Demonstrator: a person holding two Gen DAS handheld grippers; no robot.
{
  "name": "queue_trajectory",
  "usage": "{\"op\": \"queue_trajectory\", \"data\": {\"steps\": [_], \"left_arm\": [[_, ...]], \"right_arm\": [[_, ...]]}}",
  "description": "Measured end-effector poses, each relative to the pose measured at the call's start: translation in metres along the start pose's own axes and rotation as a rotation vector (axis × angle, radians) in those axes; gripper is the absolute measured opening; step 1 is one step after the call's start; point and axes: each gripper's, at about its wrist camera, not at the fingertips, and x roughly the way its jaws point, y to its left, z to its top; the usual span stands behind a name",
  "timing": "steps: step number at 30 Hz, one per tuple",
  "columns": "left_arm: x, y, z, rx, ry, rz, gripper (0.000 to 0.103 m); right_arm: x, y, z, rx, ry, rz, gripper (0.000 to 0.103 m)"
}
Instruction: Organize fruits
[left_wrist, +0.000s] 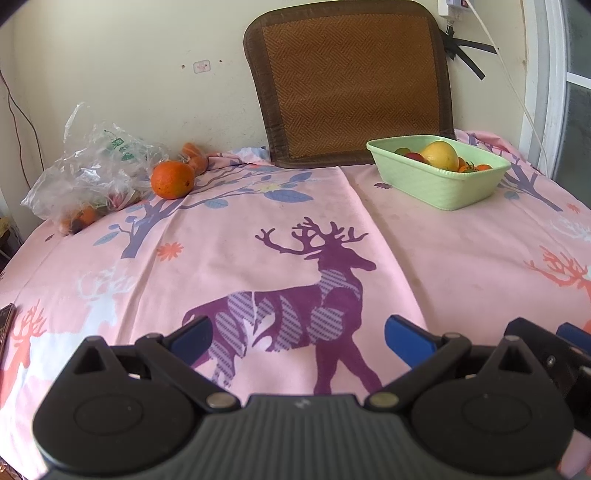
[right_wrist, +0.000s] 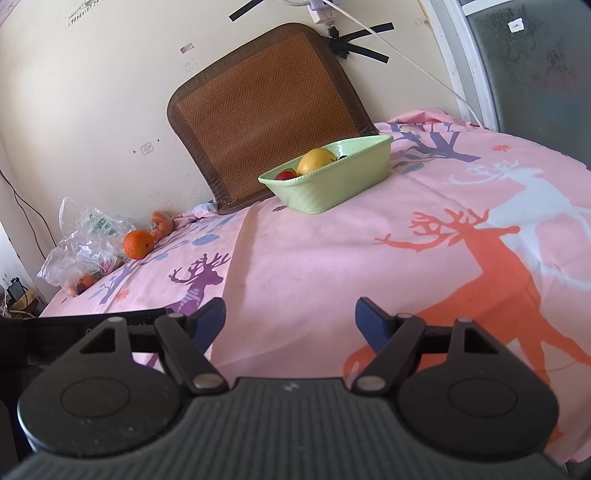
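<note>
An orange (left_wrist: 172, 180) lies on the pink deer-print cloth at the far left, next to a clear plastic bag (left_wrist: 88, 177) holding more small fruit. A carrot (left_wrist: 195, 157) lies behind the orange. A light green basket (left_wrist: 439, 177) at the far right holds a yellow fruit (left_wrist: 440, 155) and several small red and orange fruits. My left gripper (left_wrist: 299, 341) is open and empty, low over the cloth near the front. My right gripper (right_wrist: 290, 321) is open and empty too. In the right wrist view the orange (right_wrist: 137, 244), bag (right_wrist: 86, 247) and basket (right_wrist: 328, 177) lie far ahead.
A brown woven mat (left_wrist: 351, 81) leans on the wall behind the basket. A white cable (left_wrist: 509, 74) hangs down the wall at the right. A dark flat object (left_wrist: 6, 325) lies at the cloth's left edge. A window frame (right_wrist: 465, 62) stands at the right.
</note>
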Motion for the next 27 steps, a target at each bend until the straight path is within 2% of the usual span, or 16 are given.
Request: {"op": "queue_trajectory", "data": {"steps": [27], "left_arm": [[-0.0001, -0.0033, 0.0008, 0.015, 0.009, -0.013, 0.103]], "right_arm": [[-0.0019, -0.0003, 0.002, -0.006, -0.014, 0.002, 0.079]]}}
